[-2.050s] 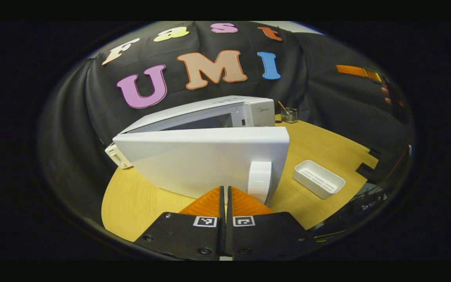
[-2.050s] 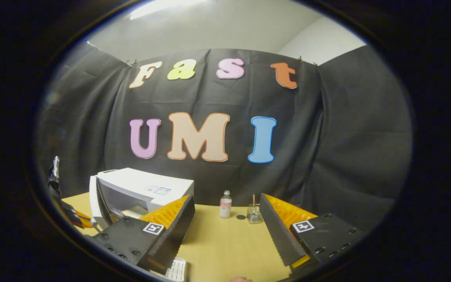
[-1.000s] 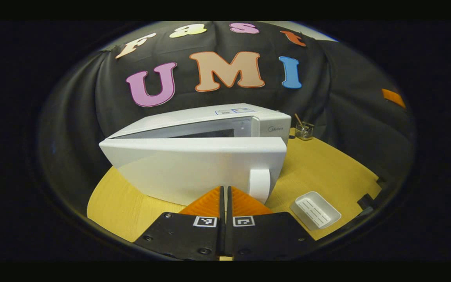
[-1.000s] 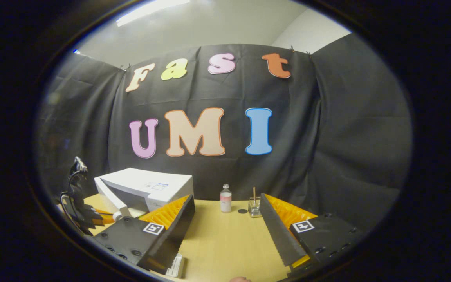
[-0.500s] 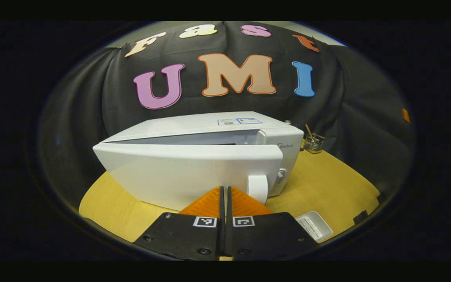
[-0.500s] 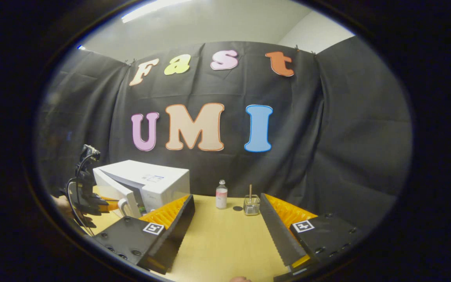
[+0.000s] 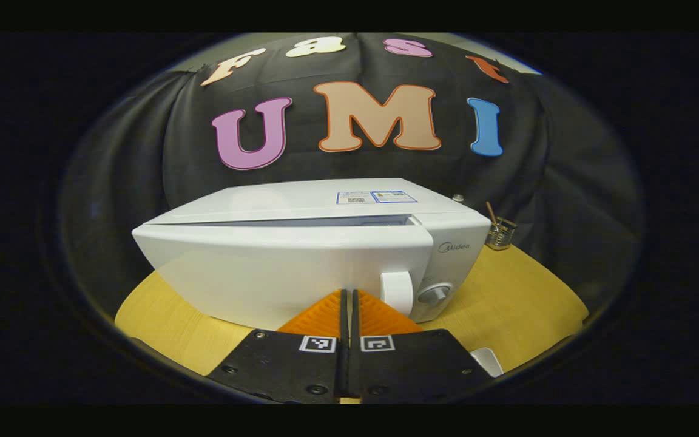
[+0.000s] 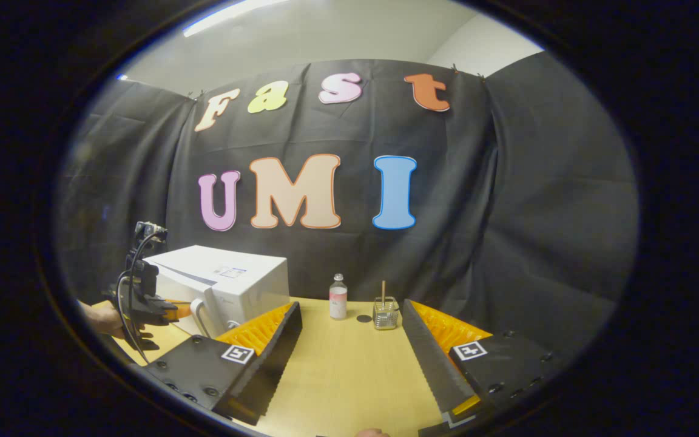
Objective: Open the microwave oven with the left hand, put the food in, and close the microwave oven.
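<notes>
The white microwave oven stands on the round wooden table. Its door is nearly closed, with a thin gap along the top edge. My left gripper is shut with nothing between its fingers, and its tips press against the door front, just left of the white handle. In the right gripper view the microwave oven sits at the left, with the left gripper at its door. My right gripper hangs open above the table with nothing in it.
A white tray lies at the table's near right edge. A small bottle and a glass jar with a stick stand at the back of the table. A dial sits on the oven's front panel.
The left gripper has pushed the microwave door from about half open to almost closed. The right gripper has stayed open and drifted a little.
</notes>
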### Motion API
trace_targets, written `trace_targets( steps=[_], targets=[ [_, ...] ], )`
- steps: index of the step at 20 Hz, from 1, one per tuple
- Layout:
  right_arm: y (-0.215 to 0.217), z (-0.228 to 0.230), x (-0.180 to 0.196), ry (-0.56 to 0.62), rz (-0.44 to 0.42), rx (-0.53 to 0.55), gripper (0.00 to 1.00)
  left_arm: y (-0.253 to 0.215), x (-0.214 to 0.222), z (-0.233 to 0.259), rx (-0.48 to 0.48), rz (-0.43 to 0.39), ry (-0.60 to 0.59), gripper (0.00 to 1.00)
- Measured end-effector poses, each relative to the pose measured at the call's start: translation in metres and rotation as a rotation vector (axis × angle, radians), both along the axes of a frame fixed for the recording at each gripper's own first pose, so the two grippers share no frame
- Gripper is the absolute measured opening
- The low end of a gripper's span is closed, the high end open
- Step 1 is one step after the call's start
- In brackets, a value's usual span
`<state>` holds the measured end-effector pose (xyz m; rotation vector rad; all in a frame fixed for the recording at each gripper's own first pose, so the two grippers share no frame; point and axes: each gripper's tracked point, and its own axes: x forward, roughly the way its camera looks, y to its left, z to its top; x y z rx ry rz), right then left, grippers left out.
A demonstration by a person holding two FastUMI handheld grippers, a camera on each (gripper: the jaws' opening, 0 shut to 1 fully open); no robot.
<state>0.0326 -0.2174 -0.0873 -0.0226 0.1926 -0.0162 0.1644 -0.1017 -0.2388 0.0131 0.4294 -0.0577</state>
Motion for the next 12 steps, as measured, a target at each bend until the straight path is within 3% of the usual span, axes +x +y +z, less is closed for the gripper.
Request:
trace_targets(
  steps=[7,10,12],
  targets=[
    [-0.002,-0.006,0.002,0.011,-0.008,0.000,0.96,-0.002,0.013,0.007,-0.040,0.034,-0.032,0.00],
    [0.002,-0.011,0.005,0.030,0.003,0.006,0.97,-0.003,0.015,0.003,-0.014,0.040,0.010,0.04],
    [0.002,-0.008,0.005,0.021,0.003,0.013,0.97,-0.004,0.017,0.007,-0.010,0.028,-0.017,0.01]
  ],
)
